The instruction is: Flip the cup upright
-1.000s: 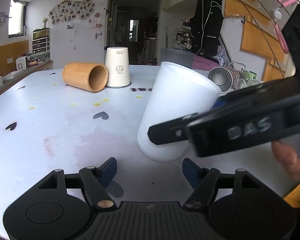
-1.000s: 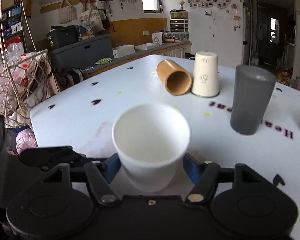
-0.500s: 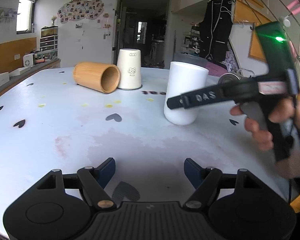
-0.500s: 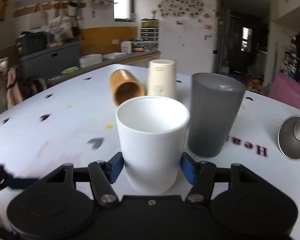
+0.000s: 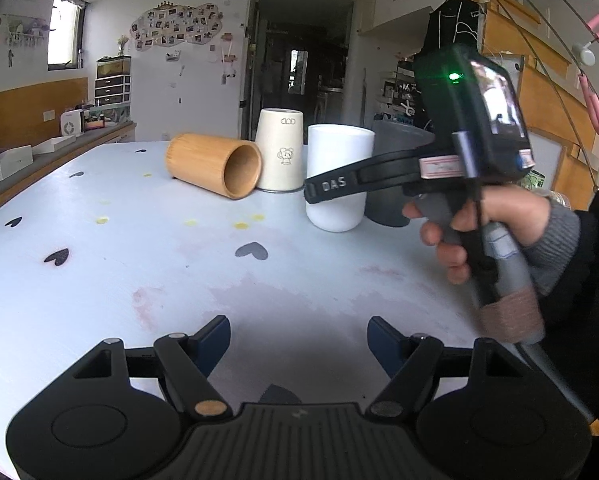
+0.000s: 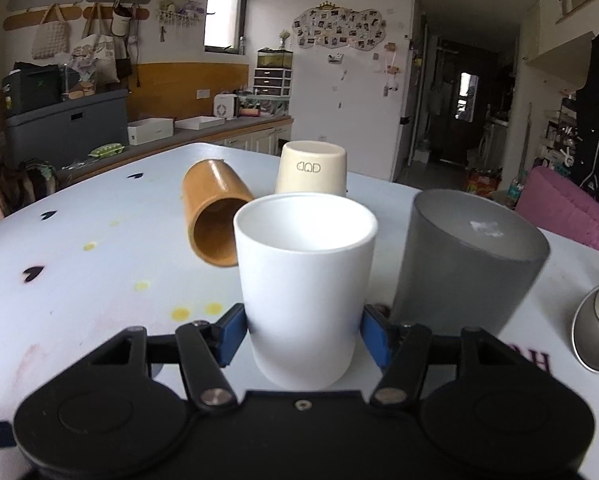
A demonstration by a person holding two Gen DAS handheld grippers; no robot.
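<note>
- Right wrist view: the white cup [image 6: 305, 300] stands upright on the tabletop [image 6: 99, 272], mouth up, between the two blue pads of the right gripper [image 6: 303, 334]
- The pads sit against or right beside the cup's lower sides; whether they press on it or have just let go I cannot tell
- A grey cup [image 6: 467, 264] stands mouth down just beside the white cup, toward the tabletop's right edge
- A bamboo cup [image 6: 215, 216] lies on its side behind the white cup, its open mouth facing the camera, and a cream cup [image 6: 311, 168] stands upside down next to it, toward the far edge
- A metal cup [image 6: 597, 332] lies on its side near the right edge
- Left wrist view: the left gripper [image 5: 299, 344] hangs over the near part of the tabletop [image 5: 99, 280], jaws wide apart with nothing between them
- From here the white cup [image 5: 337, 176] stands well away, in the far half of the tabletop, with a black finger of the right gripper [image 5: 339, 188] across its side and the person's right hand [image 5: 479, 228] on the handle
</note>
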